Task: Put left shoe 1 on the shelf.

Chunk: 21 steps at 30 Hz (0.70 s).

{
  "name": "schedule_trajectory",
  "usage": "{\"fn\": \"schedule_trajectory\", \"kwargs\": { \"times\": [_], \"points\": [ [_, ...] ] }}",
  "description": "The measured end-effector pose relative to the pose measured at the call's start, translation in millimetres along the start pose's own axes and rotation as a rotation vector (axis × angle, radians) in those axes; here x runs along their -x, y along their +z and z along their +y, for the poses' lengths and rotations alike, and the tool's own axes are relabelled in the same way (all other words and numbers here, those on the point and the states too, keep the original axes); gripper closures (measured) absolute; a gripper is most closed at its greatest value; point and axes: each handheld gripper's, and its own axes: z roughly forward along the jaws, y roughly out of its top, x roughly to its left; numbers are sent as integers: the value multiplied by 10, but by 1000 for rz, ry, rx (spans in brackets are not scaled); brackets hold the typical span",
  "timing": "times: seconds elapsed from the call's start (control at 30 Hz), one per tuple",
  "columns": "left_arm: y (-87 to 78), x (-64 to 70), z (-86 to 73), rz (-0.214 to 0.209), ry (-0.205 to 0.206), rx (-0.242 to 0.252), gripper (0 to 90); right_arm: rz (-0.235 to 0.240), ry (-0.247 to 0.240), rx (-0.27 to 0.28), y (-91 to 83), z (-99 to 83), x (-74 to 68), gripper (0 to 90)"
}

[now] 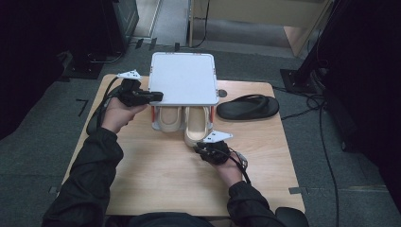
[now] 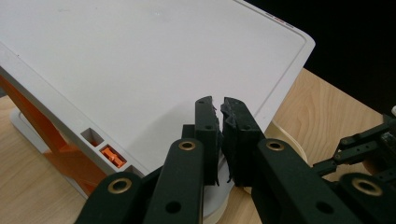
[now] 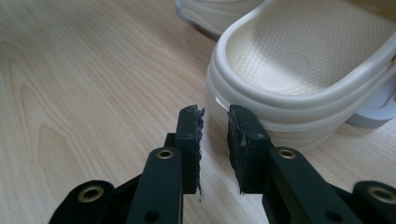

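A person sits at a light wooden worktop (image 1: 156, 175), holding a two-fingered black gripper in each hand. At the far middle stands a low white shoe rack (image 1: 183, 78) with orange side supports and a flat top shelf. Two cream clogs sit side by side under that shelf, heels toward the person. The left clog (image 1: 169, 119) is tucked farther in; the right clog (image 1: 197, 128) juts out toward the person. A black sandal (image 1: 248, 107) lies on the worktop just to the right of the rack.

The left gripper (image 2: 221, 122) rests over the shelf's near left corner, its fingers nearly pressed together, holding nothing. The right gripper (image 3: 215, 133) sits low on the worktop at the heel of the right clog, its fingers slightly apart, empty and just short of the heel rim.
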Motion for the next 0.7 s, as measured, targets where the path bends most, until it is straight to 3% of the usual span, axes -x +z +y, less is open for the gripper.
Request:
{"fn": "schedule_trajectory", "kwargs": {
  "times": [0.5, 0.7],
  "points": [
    [1, 4, 0, -4, -5, -2, 856, -16, 20, 9, 156, 162, 143, 750],
    [2, 11, 0, -2, -5, -1, 856, -16, -5, 5, 203, 205, 190, 754]
  ]
}}
